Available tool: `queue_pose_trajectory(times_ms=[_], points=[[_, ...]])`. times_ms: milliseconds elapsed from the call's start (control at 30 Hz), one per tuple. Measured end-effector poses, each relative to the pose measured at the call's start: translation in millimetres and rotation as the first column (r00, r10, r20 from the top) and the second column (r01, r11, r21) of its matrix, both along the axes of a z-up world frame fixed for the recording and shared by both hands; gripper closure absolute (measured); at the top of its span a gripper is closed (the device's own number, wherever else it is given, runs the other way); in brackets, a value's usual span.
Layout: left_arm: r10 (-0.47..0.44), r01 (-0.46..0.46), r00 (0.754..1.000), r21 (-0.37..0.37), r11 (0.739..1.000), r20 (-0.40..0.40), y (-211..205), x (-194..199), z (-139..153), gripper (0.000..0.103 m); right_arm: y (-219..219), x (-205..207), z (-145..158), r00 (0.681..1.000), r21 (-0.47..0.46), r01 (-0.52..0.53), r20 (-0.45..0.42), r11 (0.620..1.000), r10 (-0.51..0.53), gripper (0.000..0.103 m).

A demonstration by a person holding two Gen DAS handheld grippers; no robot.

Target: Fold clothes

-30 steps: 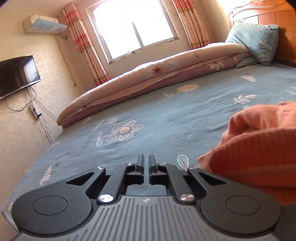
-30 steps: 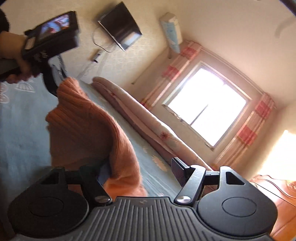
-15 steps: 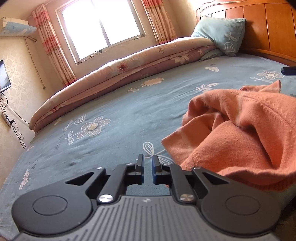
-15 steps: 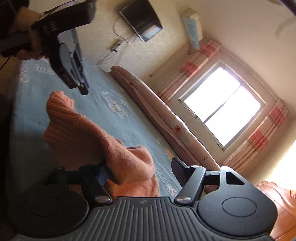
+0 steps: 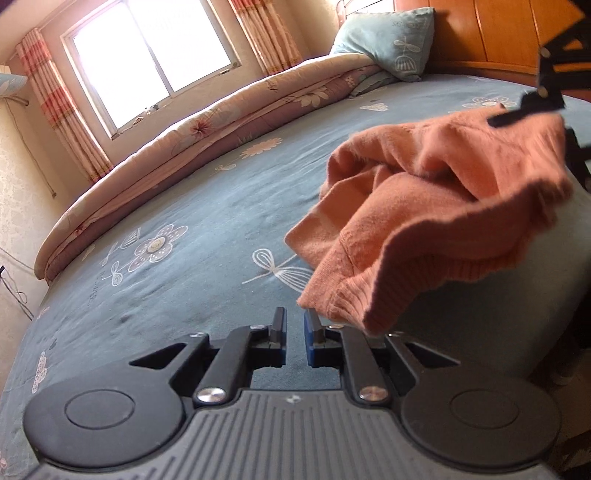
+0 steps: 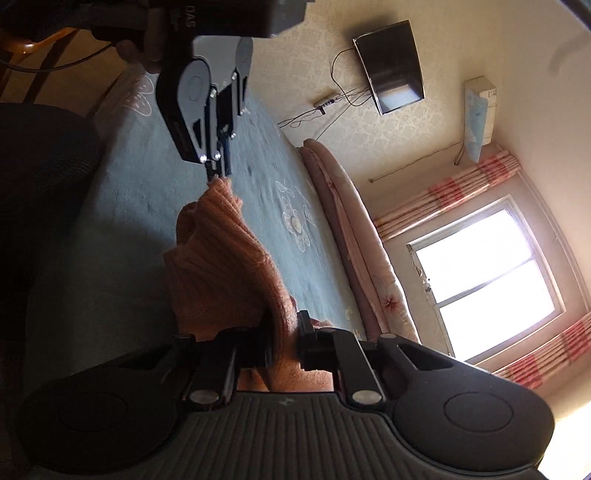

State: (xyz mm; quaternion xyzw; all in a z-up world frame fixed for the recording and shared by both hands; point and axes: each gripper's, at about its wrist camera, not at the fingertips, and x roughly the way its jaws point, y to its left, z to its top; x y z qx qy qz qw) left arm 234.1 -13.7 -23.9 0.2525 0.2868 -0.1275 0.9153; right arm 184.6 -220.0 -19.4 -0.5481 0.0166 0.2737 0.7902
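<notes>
orange knit sweater [image 5: 436, 206] bunched over the near corner of a blue floral bed sheet [image 5: 184, 206], pinched at one side by the right gripper [image 6: 286, 334].

sweater lies crumpled, its ribbed hem lifted off the sheet; the right gripper's jaws have just been closing and now clamp a fold of the knit between them. left gripper [image 5: 294, 330] sits just beside the sweater's near ribbed edge, its jaws a narrow gap apart and just now easing wider, nothing between them in its own view; from the right wrist view its tips look to meet the sweater's far peak, though contact is hard to tell. rolled pink floral quilt [image 5: 207, 125] lies along the bed's far side, pale blue pillow [image 5: 391, 40] against the wooden headboard [image 5: 491, 33]. window [image 5: 155, 55] with striped curtains beyond; wall tv [image 6: 391, 66] nearby.
</notes>
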Motion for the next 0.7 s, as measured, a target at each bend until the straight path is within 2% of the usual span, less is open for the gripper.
queue_pose_trajectory(times_ms=[33, 67, 133, 267, 400, 500, 533, 600, 633, 667, 700], points=[[-0.023, 0.024, 1.000, 0.008, 1.000, -0.006, -1, -3, -3, 0.071, -3, 1, 2, 1.000, -0.003, 0.017, 0.008, 1.000, -0.017, 0.090], [-0.046, 0.046, 0.999, 0.028, 0.999, 0.003, -3, -6, -7, 0.050, -6, 4, 5, 0.999, -0.001, 0.038, 0.011, 0.999, -0.038, 0.091], [-0.091, 0.087, 0.995, 0.083, 0.993, 0.042, -10, -13, -13, 0.038, -14, 13, 13, 0.996, 0.019, 0.091, 0.002, 0.996, -0.091, 0.092], [-0.191, 0.163, 0.974, 0.200, 0.966, 0.126, -31, -19, -22, 0.038, -30, 24, 30, 0.982, 0.085, 0.184, -0.056, 0.979, -0.180, 0.095], [-0.304, 0.226, 0.930, 0.331, 0.916, 0.207, -51, -16, -31, 0.038, -44, 31, 40, 0.966, 0.123, 0.248, -0.107, 0.961, -0.235, 0.095], [-0.376, 0.265, 0.898, 0.400, 0.877, 0.230, -63, -11, -35, 0.038, -52, 34, 41, 0.955, 0.125, 0.285, -0.117, 0.950, -0.271, 0.096], [-0.402, 0.281, 0.884, 0.415, 0.866, 0.240, -66, -10, -36, 0.040, -55, 36, 42, 0.951, 0.124, 0.299, -0.121, 0.946, -0.284, 0.096], [-0.438, 0.313, 0.866, 0.421, 0.851, 0.242, -72, -9, -36, 0.058, -63, 39, 42, 0.938, 0.136, 0.331, -0.152, 0.934, -0.310, 0.096], [-0.440, 0.326, 0.868, 0.405, 0.854, 0.230, -74, -7, -33, 0.080, -68, 41, 43, 0.931, 0.146, 0.345, -0.177, 0.927, -0.319, 0.096], [-0.441, 0.338, 0.870, 0.385, 0.859, 0.219, -77, -6, -31, 0.087, -71, 42, 42, 0.926, 0.154, 0.353, -0.199, 0.923, -0.321, 0.096], [-0.432, 0.344, 0.875, 0.348, 0.872, 0.219, -77, -5, -26, 0.089, -74, 44, 41, 0.921, 0.159, 0.361, -0.218, 0.919, -0.324, 0.096]])
